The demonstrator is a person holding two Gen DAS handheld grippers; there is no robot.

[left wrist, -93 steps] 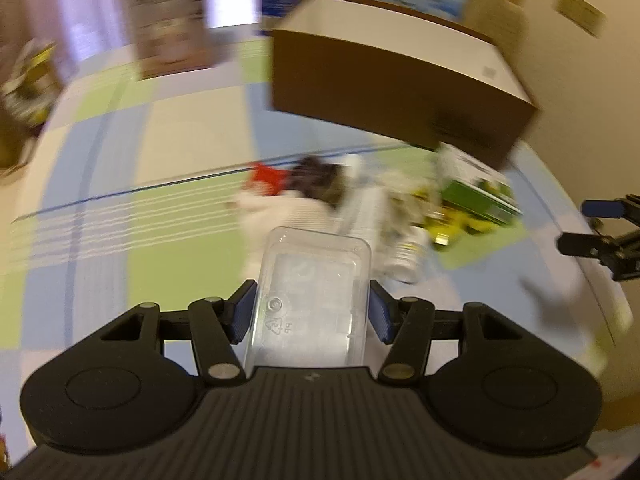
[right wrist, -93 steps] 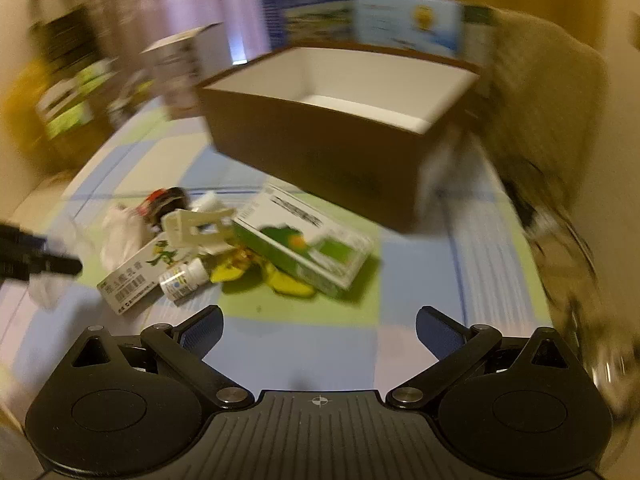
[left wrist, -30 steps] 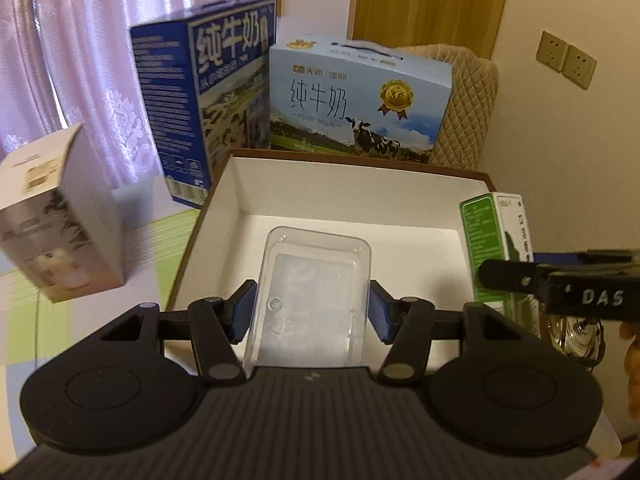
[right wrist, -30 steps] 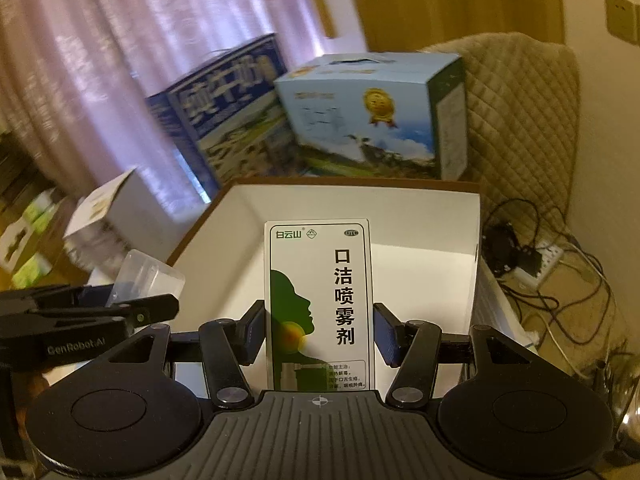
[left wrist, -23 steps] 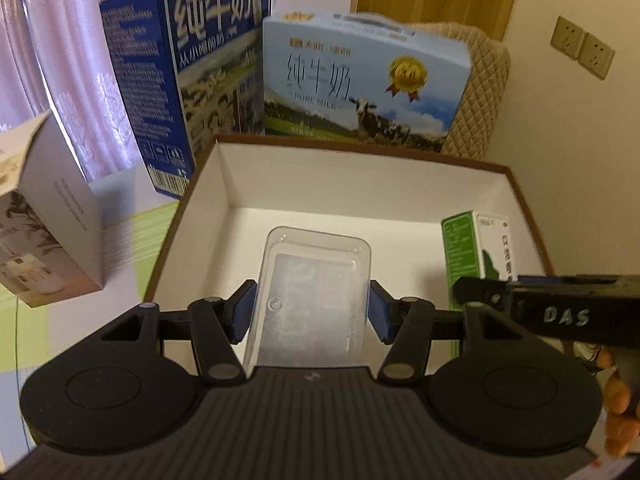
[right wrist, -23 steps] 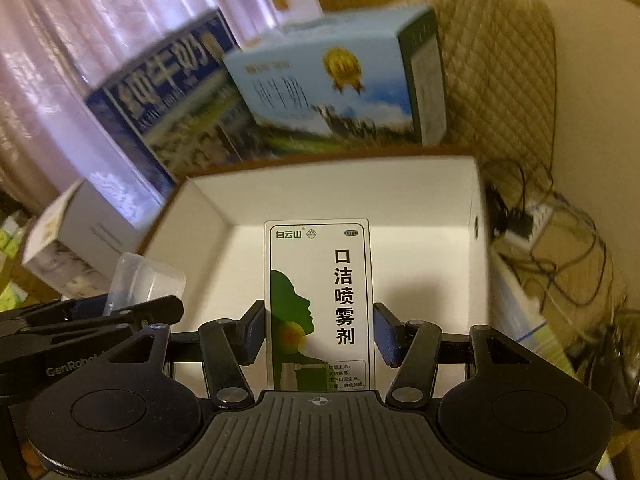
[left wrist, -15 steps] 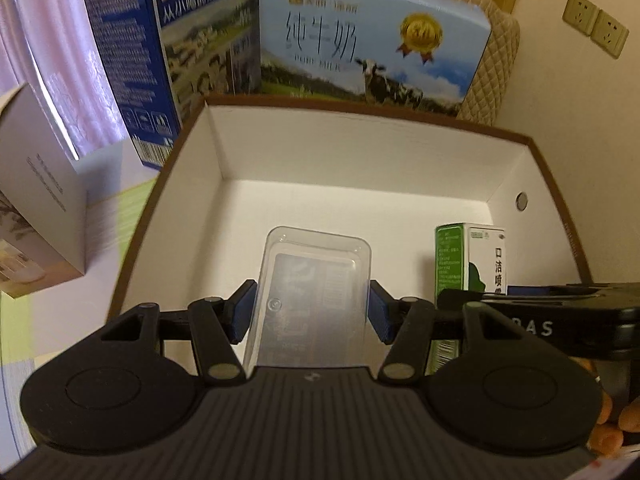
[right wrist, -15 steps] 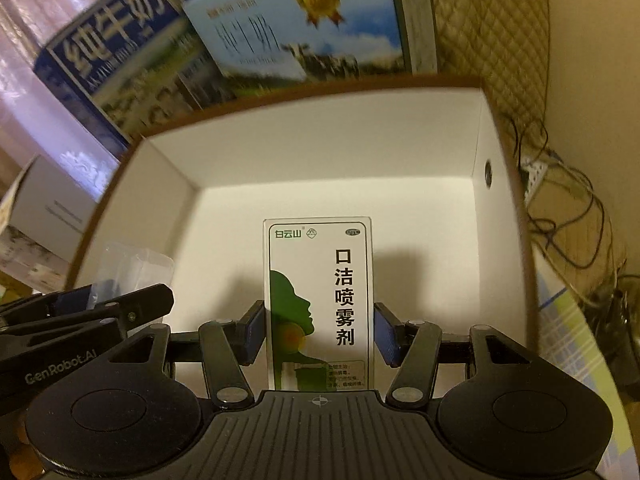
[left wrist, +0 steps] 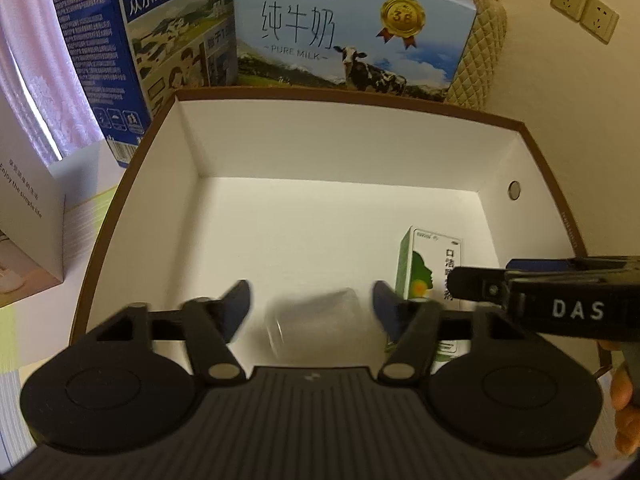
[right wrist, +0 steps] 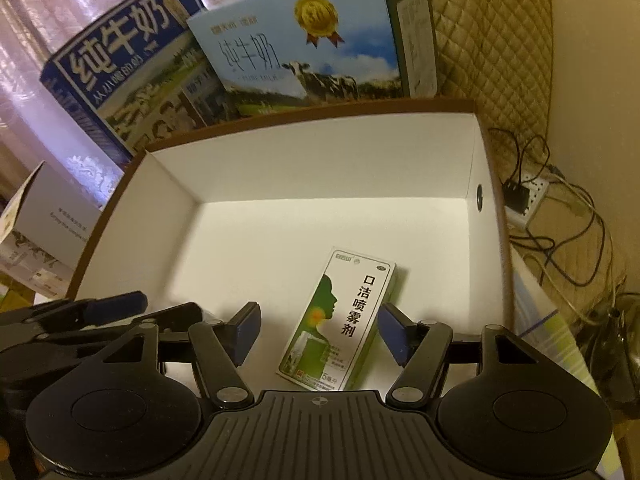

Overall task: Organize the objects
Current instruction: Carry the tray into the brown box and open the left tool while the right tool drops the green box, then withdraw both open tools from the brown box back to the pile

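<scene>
Left to right across the scene.

Far left: white carton on the desk, outside the storage box. Behind it, 2 milk cartons: dark blue one, pale blue one, both standing against the back wall of the storage box.

Left gripper: spread wide, pinching nothing. Clear plastic tray sits blurred between and below its fingers, inside the box near the front wall; whether it is at rest or dropping, cannot tell.

Right gripper: also spread, holding nothing. Green-and-white spray carton lies flat on the box floor just ahead of it, between the fingers but clear of both. Long axis runs front to back, tilted a little to the right at the far end.

Relation that matters: both items lie inside the box, directly under their own grippers. Judgement: this pair is delivered; the coming move is a lift straight up and back out.

Obstacles: the 2 grippers are close side by side over the front of the box, so they could knock each other. Front rim of the box sits just beneath both.

Far right: quilted chair back, power strip and cables, outside the box.
</scene>
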